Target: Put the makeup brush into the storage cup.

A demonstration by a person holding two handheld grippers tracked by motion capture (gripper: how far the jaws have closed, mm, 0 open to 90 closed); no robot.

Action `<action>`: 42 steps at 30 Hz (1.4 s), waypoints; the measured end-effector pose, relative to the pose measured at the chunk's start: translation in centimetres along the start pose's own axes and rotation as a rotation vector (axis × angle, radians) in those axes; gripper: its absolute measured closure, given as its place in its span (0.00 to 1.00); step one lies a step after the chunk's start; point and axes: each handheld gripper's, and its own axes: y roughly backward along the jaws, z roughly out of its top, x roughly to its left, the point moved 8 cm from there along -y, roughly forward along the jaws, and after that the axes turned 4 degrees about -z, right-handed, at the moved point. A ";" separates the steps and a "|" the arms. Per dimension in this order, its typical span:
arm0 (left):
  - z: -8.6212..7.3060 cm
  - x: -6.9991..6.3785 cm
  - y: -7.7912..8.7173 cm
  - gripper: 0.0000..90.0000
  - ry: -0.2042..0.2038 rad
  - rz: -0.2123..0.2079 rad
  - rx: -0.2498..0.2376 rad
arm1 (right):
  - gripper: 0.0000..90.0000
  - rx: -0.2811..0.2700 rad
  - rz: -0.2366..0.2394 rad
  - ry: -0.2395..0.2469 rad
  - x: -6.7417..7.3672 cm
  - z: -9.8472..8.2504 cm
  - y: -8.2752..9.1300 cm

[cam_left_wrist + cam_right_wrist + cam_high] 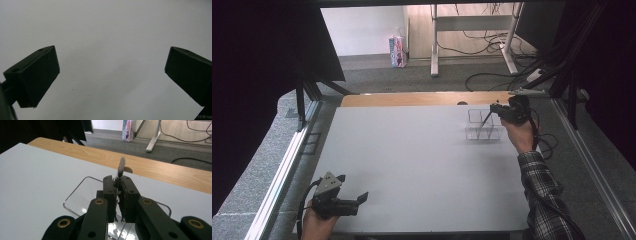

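Note:
A clear plastic compartment tray [497,134] stands at the far right of the white table [412,165]. My right gripper [495,108] hovers just above it, shut on a thin dark utensil [483,125] that slants down into the tray. In the right gripper view the jaws [118,185] press together on the utensil [121,167], whose rounded end sticks up past them over the tray's rim [75,192]. At the table's front left corner my left gripper [354,196] is open, with only bare table [110,50] between its pads [37,75].
A wooden strip [422,98] runs along the table's far edge. Beyond it are grey carpet, desk legs [434,45], cables and a small colourful carton [397,51]. Metal rails [287,165] flank the table, with dark curtains to either side.

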 end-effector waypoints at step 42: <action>0.0 0.0 0.0 0.00 -0.001 0.004 0.002 | 0.02 0.059 -0.052 0.065 -0.1 -1.3 -1.0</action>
